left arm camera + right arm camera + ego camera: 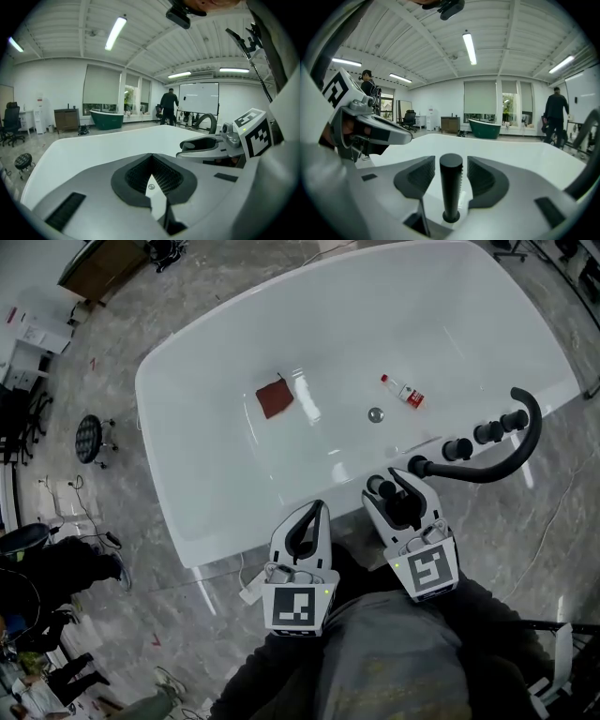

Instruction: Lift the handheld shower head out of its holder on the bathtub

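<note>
Grey-sleeved arms (394, 652) hold both tongs at the bathtub's (164, 418) near rim. The left gripper (319, 510) is clenched on nothing, while the right gripper (389, 484) is released, its pads clear on either side of the shower head (451, 185). That black stem stands upright in its holder (450, 218) toward the rim's right end, near a curved black pipe (511, 456); a brown cloth (274, 397) and a small bottle (403, 391) lie inside the tub.

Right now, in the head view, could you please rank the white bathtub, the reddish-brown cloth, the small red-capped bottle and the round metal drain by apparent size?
1. White bathtub
2. Reddish-brown cloth
3. Small red-capped bottle
4. Round metal drain
All three small things lie inside it, about equally near.
</note>
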{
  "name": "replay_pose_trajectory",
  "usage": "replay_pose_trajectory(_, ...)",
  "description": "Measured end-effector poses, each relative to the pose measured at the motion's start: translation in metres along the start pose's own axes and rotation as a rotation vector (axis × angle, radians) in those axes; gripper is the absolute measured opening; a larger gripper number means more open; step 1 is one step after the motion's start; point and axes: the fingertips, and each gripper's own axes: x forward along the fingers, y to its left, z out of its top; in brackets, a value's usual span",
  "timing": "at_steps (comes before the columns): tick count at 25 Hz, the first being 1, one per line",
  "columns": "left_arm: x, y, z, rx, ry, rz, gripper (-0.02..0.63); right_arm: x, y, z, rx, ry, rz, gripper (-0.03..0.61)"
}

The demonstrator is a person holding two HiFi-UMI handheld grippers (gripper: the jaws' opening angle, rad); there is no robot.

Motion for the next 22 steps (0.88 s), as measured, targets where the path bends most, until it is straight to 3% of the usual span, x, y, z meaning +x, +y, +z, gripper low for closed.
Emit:
replay_pose_trajectory(7,0.011,0.006,-0.009,0.005,0.016,-0.004,0.003,0.010,0.000,-0.025,0.032,0.040,-0.004,0.201)
replay_pose_trajectory(9,0.012,0.006,-0.011,0.010,0.016,-0.007,0.003,0.012,0.002,-0.032,0.030,0.066,0.001,0.143)
replay_pose_trajectory(22,0.015,0.008,-0.006,-0.003,0.038,-0.012,0.003,0.014,0.000,-0.030,0.035,0.079,0.000,0.141)
